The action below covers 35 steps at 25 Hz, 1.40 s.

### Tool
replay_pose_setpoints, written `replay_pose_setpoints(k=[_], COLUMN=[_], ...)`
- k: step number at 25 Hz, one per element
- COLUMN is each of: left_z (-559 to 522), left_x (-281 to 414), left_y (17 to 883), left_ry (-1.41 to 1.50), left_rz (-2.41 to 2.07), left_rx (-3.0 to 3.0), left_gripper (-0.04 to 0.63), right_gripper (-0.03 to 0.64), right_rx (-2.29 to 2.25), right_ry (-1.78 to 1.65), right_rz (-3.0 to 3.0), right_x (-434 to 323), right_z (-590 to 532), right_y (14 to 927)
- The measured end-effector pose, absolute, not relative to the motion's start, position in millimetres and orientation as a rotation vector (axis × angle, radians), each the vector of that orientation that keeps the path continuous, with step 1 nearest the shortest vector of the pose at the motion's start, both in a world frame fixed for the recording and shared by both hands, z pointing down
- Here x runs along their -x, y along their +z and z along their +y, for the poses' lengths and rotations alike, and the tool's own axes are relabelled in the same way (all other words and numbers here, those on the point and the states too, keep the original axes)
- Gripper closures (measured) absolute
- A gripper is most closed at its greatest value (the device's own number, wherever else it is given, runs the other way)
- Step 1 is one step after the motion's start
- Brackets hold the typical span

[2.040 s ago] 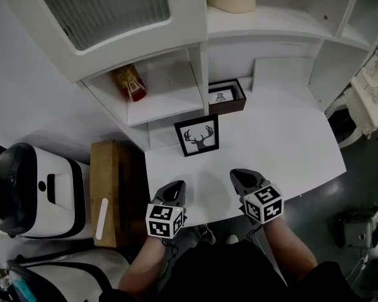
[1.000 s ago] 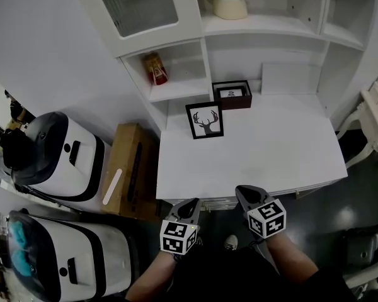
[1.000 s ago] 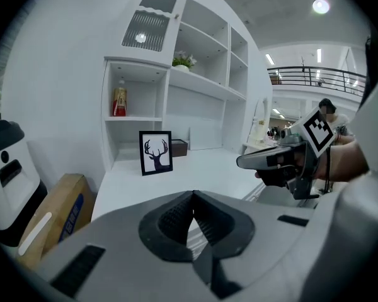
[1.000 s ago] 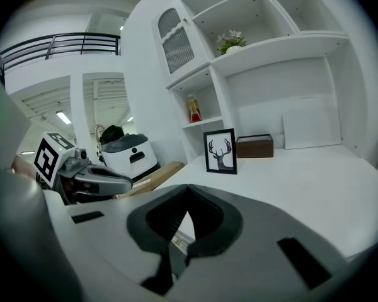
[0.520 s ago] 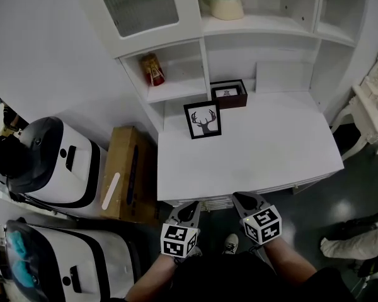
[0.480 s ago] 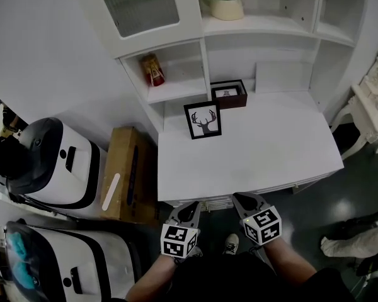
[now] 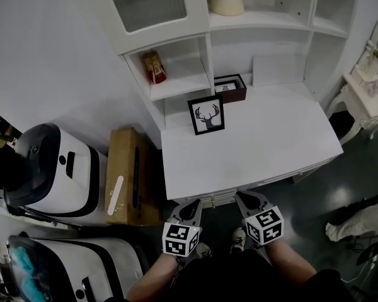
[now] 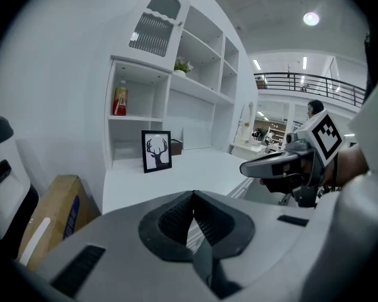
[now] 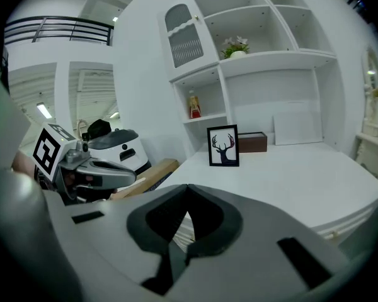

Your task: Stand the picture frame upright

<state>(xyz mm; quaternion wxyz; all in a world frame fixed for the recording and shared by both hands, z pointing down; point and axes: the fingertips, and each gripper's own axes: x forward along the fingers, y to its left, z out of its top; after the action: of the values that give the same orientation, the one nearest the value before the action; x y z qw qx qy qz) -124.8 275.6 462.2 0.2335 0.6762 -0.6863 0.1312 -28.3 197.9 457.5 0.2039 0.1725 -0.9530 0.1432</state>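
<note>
**While both tongs hang shut off the front edge, the picture frame stands near the desk's back left corner**

Because neither pair of tongs has anything between its jaws, the grip has yet to be made. The left tongs are pressed fully together and empty. The right tongs are the same, pads meeting with only air around them. Both hover just off the front edge of the desk, over the floor rather than over the top.

The frame, a black one with an antler print, sits close to the back left corner, just in front of the shelf unit. It looks already upright: its long axis runs vertical and its face is turned toward the front edge. A flat brown box lies just behind it, toward the back edge. Whether that is a second frame lying down I cannot tell.

What the next move turns on is this. The frame lies straight ahead of the tongs, across the whole depth of the desk. It is well apart from both, and sits nearer the left pair's line than the right's. Any reach would most likely fall to the left hand, and those jaws would have to open first.
</note>
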Motion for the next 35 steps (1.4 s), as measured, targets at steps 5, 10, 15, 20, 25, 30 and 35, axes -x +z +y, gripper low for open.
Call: replay_pose_setpoints(k=[5, 10, 15, 20, 25, 30, 35], left_z=[292.2, 308.8, 324.5, 336.3, 344.3, 349.9, 353.1], left_x=[130.5, 139.5, 147.2, 156.0, 161.1, 164.2, 161.5], left_y=[465.8, 470.5, 472.7, 473.5, 472.8, 472.2, 471.4], left_ry=[0.351, 0.330, 0.316, 0.312, 0.316, 0.316, 0.310], left_rz=[-1.852, -1.828, -1.812, -1.799, -1.790, -1.786, -1.781], left_rx=[-1.885, -1.899, -1.906, -1.922, -1.941, -1.956, -1.967], left_gripper=[0.589, 0.589, 0.589, 0.589, 0.589, 0.589, 0.589], right_gripper=[0.614, 0.614, 0.614, 0.614, 0.614, 0.614, 0.614], right_rx=[-0.522, -0.550, -0.563, -0.586, -0.606, -0.613, -0.620], right_ry=[0.420, 0.419, 0.417, 0.417, 0.423, 0.424, 0.417], right_rz=[-2.643, -2.624, -2.613, -2.615, -2.618, -2.623, -2.617], right_x=[31.1, 37.6, 45.5, 53.8, 57.9, 60.3, 57.0], right_z=[217.2, 234.9, 251.1, 263.3, 275.2, 283.8, 289.0], right_y=[461.1, 465.3, 465.4, 463.7, 464.1, 463.5, 464.9])
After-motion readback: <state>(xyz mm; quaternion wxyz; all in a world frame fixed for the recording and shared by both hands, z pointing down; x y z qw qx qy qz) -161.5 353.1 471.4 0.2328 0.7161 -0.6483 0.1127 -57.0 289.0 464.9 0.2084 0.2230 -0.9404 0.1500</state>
